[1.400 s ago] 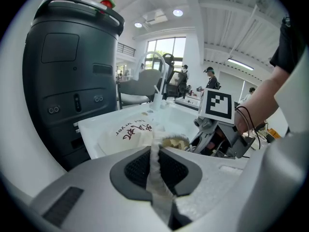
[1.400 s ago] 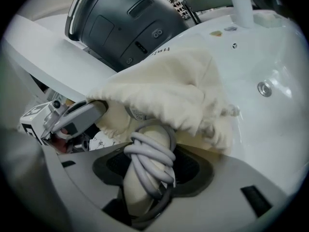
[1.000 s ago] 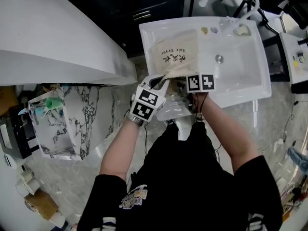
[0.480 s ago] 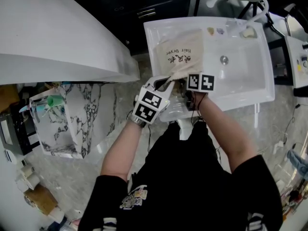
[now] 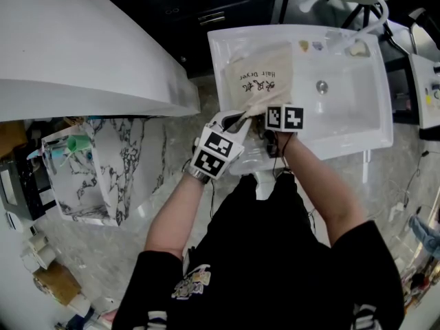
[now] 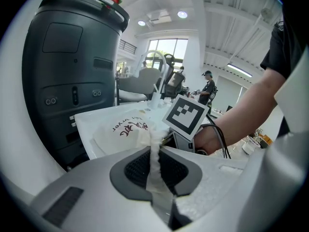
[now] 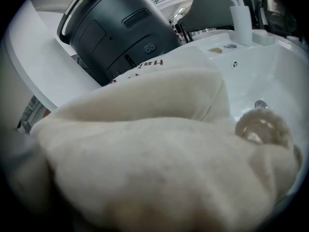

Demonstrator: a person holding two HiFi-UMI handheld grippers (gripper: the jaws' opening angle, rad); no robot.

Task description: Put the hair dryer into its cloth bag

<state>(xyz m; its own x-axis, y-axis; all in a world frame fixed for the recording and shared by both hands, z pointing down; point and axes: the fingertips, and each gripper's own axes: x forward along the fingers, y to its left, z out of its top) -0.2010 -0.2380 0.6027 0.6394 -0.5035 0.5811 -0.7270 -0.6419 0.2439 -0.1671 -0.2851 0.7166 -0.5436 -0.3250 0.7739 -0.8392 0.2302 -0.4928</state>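
White sink [image 5: 357, 115] holds the cloth bag [image 5: 258, 74], lying flat with its mouth toward me; my left tongs [image 6: 154, 151] are pinched narrow on the mouth's hem, and my right tongs [image 5: 280, 115] stand wide, buried in cloth, gripping I cannot tell what; the hair dryer is hidden, so I judge it only partly in. Since a second ago the right tongs have nudged toward the bag; the left has stayed put.

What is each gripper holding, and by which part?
The left gripper pinches a fold at the near edge of the cloth bag. Cloth covers the front of the right gripper; whether it holds anything cannot be told.
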